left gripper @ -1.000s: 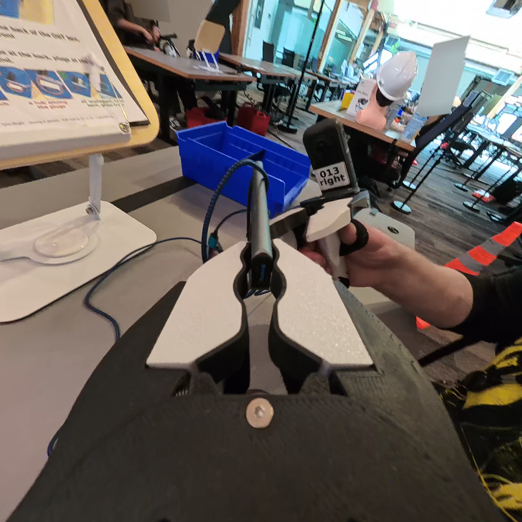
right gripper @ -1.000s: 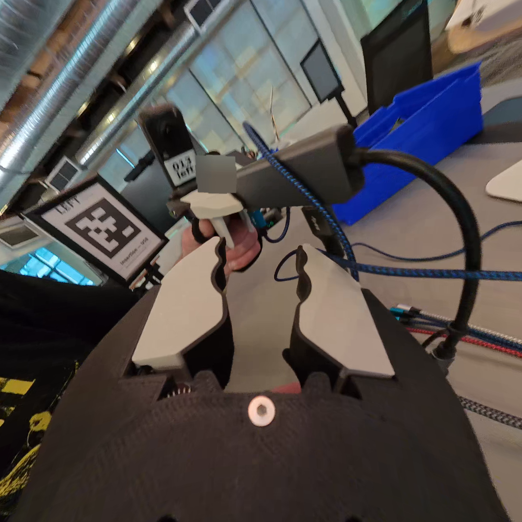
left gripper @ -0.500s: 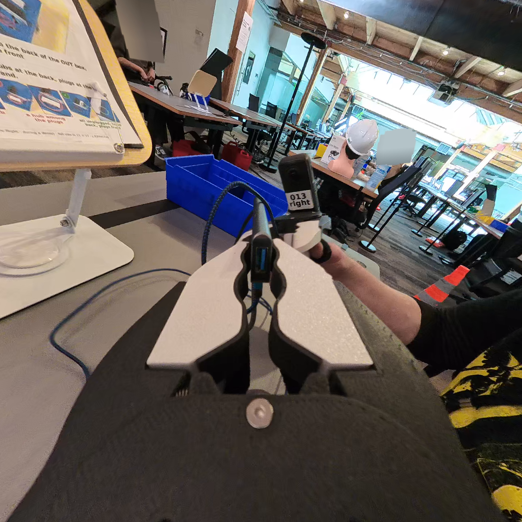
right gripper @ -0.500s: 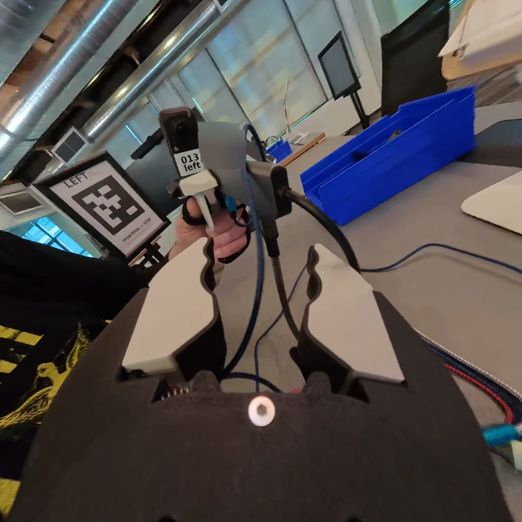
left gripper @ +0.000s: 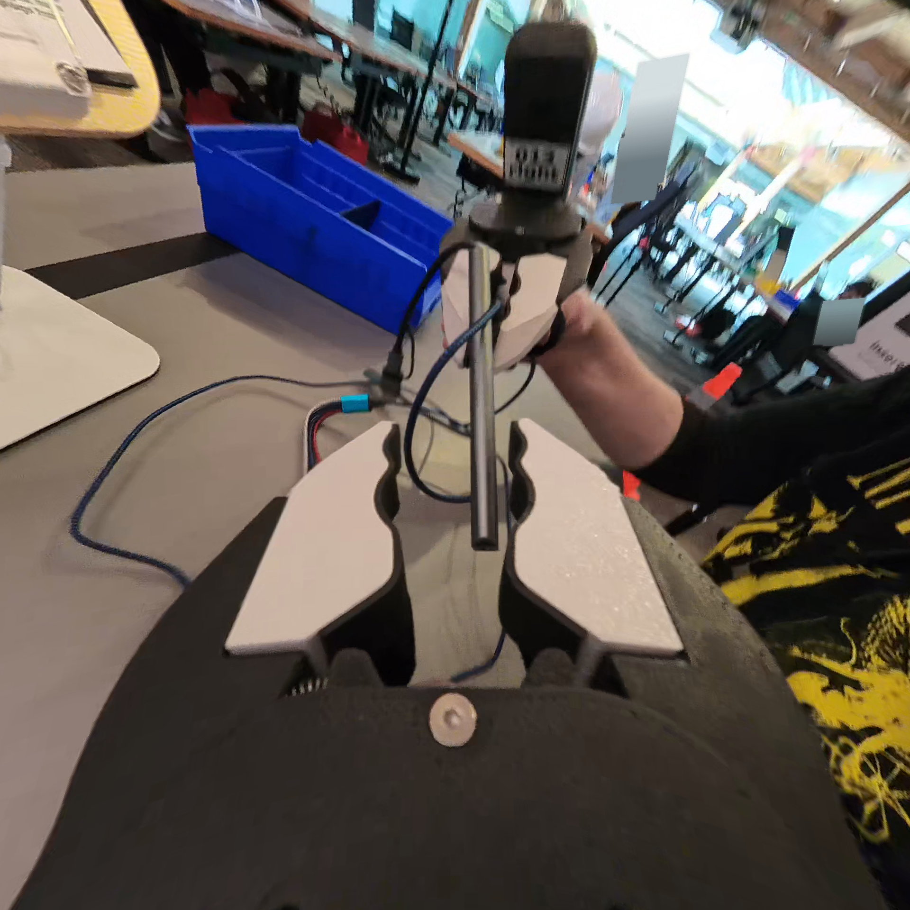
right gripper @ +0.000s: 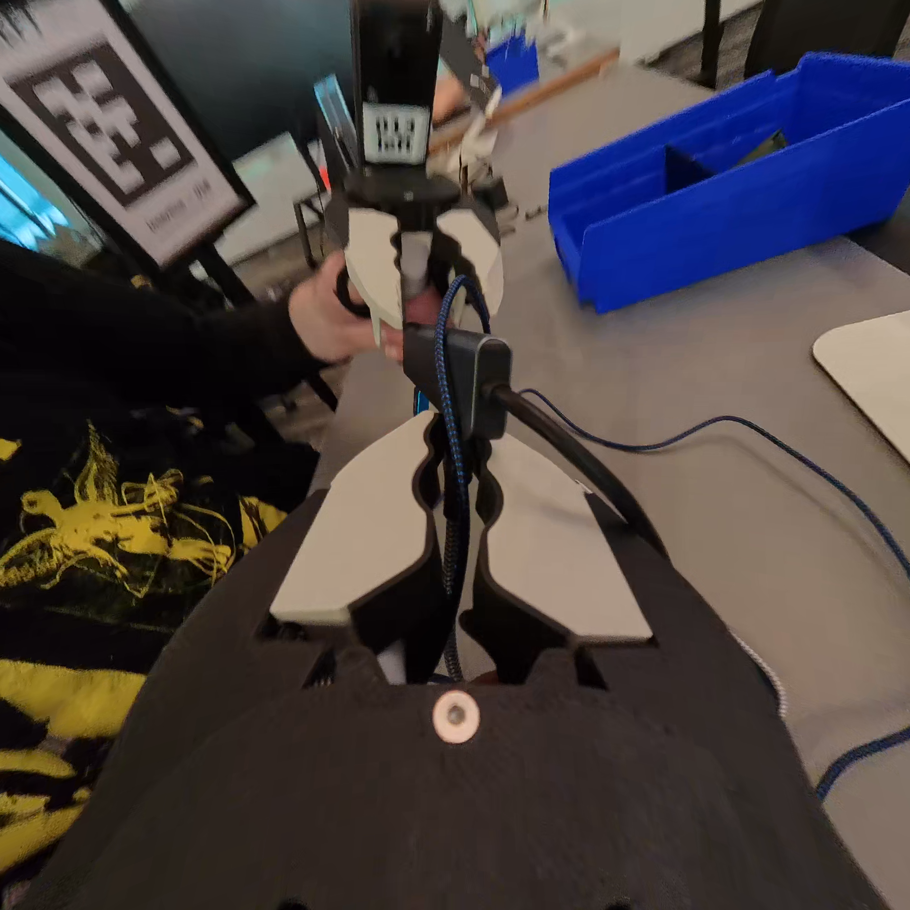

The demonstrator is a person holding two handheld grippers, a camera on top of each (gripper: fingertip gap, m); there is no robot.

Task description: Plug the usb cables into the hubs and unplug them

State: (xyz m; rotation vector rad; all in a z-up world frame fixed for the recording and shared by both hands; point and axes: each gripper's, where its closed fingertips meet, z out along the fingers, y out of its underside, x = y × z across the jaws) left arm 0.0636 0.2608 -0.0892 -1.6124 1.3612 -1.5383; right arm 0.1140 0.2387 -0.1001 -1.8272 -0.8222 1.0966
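The long, thin grey metal usb hub [left gripper: 481, 394] hangs in the air above the grey table [left gripper: 221, 315], between your two tongs. In your left view it looks like a skinny bar, with its near end sitting in the gap of your left tongs [left gripper: 453, 433]. Those tongs are wide open. Their white fingers [left gripper: 340, 522] stand on each side of the hub and do not press on it.

Your right tongs [right gripper: 455, 445] are squeezed nearly shut on the hub's far end. A blue and black braided usb cable [right gripper: 455, 492] runs down through the same narrow gap. The hub sticks out past the fingertips toward your left tongs. A thick black cord [right gripper: 566, 453] comes out of the hub's end and bends down toward the table.

More of the blue braided cable loops under the hub and trails across the table. A small bunch of other cables with a bright light-blue plug [left gripper: 354, 404] lies on the table behind your left tongs.

Farther back sits a big blue plastic bin [left gripper: 315, 216] with a wall inside it. A flat white stand base [left gripper: 59, 354] rests on the table off to the side.
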